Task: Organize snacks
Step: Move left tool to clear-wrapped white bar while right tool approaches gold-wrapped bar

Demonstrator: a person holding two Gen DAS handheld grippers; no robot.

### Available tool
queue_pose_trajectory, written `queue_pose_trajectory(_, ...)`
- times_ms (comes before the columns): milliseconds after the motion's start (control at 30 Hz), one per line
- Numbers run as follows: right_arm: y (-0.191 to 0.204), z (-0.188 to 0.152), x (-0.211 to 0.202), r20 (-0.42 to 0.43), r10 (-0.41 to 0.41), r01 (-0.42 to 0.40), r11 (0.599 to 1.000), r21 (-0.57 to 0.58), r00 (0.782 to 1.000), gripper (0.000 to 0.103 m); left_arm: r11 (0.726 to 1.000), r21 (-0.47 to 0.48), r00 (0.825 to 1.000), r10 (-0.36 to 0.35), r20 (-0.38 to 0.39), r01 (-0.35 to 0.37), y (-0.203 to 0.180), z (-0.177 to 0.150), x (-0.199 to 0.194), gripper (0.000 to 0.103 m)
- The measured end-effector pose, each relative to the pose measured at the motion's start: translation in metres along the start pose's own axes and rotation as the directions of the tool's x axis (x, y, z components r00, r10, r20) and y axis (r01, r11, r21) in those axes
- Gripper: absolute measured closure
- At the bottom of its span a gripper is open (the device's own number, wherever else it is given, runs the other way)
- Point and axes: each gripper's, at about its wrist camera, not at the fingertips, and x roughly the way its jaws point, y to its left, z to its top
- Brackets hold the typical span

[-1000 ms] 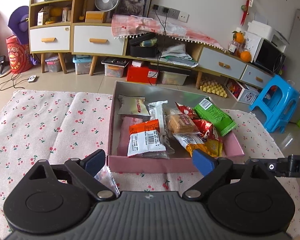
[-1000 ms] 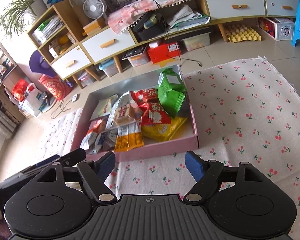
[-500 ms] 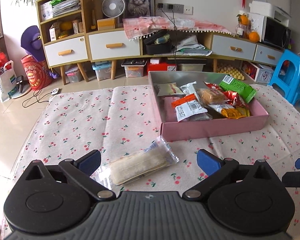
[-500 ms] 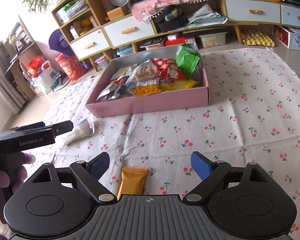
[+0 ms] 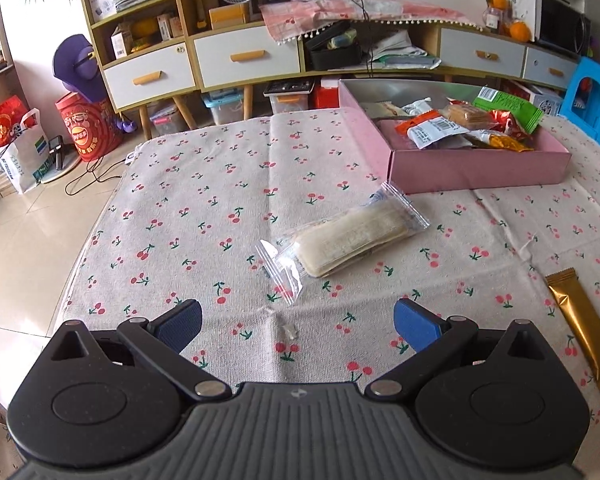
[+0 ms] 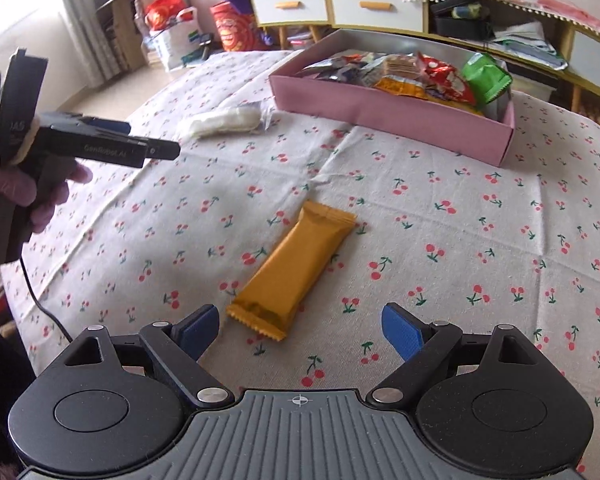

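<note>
Two grippers (image 5: pixel 298 320) (image 6: pixel 300 330) gape, empty | clear pack (image 5: pixel 342 240), centre: light, crinkly, fragile wafers, grip mid-body | gold bar (image 6: pixel 292 270), lower centre: slick, stiff

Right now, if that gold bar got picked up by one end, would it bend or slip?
The gold bar lies flat and straight on the cloth, so it probably stays fairly stiff. Its wrapper looks glossy, so it may slip a little between pads. It looks slim and likely light. The crimped ends seem thin and floppy, so a grip across the middle seems safer.
</note>
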Motion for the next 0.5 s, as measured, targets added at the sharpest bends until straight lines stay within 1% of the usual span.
queue_pose_trajectory(67, 0.008, -0.002, 0.003, -0.01, -0.011, 0.01, 0.998, -0.054, 1.0, 0.013, 1.0, 0.025, 1.0, -0.008, -0.018, 0.009, 0.001, -0.001, 0.004, 0.001)
queue_pose_trajectory(167, 0.015, -0.004, 0.009, -0.022, -0.078, 0.075, 0.99, -0.122, 0.997, 0.013, 0.997, 0.074, 0.999, 0.009, -0.036, -0.006, 0.001, -0.006, 0.011, 0.001)
queue_pose_trajectory(233, 0.013, -0.004, 0.014, -0.023, -0.112, 0.108, 0.985, -0.136, 0.993, 0.013, 0.994, 0.106, 0.999, 0.021, -0.045, -0.016, 0.003, -0.008, 0.016, 0.001)
queue_pose_trajectory(333, 0.005, 0.001, 0.017, -0.013, -0.12, 0.119, 0.988, -0.101, 0.993, 0.013, 0.994, 0.113, 1.0, 0.005, -0.025, -0.002, 0.009, -0.008, 0.018, 0.0)
queue_pose_trajectory(400, 0.0, 0.004, 0.019, 0.0, -0.142, 0.142, 0.987, -0.076, 0.99, 0.013, 0.994, 0.111, 1.0, -0.003, -0.013, 0.005, 0.012, -0.006, 0.018, 0.0)
queue_pose_trajectory(500, -0.012, 0.013, 0.025, 0.006, -0.168, 0.168, 0.986, -0.014, 0.986, 0.013, 0.991, 0.131, 1.0, -0.018, 0.005, 0.017, 0.014, -0.003, 0.023, 0.0)
